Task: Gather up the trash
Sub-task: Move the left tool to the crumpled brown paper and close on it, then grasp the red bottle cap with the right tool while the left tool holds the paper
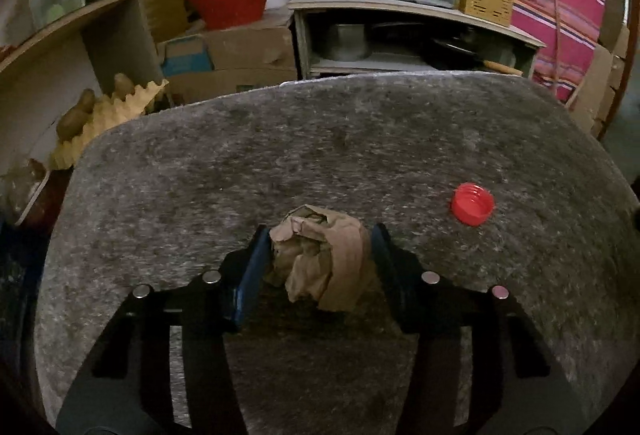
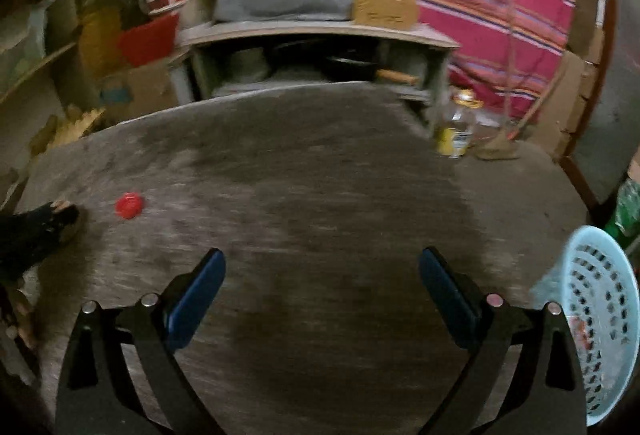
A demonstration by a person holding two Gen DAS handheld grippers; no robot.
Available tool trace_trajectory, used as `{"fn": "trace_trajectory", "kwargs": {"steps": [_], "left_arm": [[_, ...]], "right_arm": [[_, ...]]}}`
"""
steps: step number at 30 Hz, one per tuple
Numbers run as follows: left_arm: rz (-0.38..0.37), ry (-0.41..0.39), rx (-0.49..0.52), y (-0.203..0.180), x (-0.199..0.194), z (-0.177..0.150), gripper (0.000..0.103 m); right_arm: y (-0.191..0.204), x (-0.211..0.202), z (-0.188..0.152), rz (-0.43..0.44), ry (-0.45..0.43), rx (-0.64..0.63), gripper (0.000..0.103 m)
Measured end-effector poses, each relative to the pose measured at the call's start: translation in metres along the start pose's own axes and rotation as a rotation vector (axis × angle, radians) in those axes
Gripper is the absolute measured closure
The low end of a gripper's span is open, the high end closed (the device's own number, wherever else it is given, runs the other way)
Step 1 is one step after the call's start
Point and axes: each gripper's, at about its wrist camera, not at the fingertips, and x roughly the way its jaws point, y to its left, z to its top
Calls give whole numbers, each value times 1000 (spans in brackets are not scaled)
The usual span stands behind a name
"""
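We had the left gripper (image 1: 318, 247) with its fingers (image 1: 250, 275) closed about halfway around the crumpled brown paper wad (image 1: 320, 255) on the grey felt desk (image 1: 280, 155), pads right against both sides, while the right gripper (image 2: 320, 295) hung wide open and empty near the pale blue basket (image 2: 600, 315). Our worry was that the wad is soft and could squash out or slip if the grip sat on a loose flap. The red bottle cap (image 1: 472, 203) lay just beside the route to the basket, so a low sweep might've knocked it off the desk.
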Motion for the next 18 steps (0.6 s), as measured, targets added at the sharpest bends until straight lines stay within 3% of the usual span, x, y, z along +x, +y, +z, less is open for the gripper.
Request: {"fn": "trace_trajectory", "kwargs": {"steps": [6, 14, 18], "left_arm": [[-17, -15, -30, 28, -20, -4, 58], [59, -66, -68, 89, -53, -15, 58], [76, -74, -94, 110, -59, -16, 58]], "right_arm": [[68, 13, 11, 108, -13, -61, 8], [140, 52, 15, 103, 52, -177, 10], [156, 71, 18, 110, 94, -196, 44]]}}
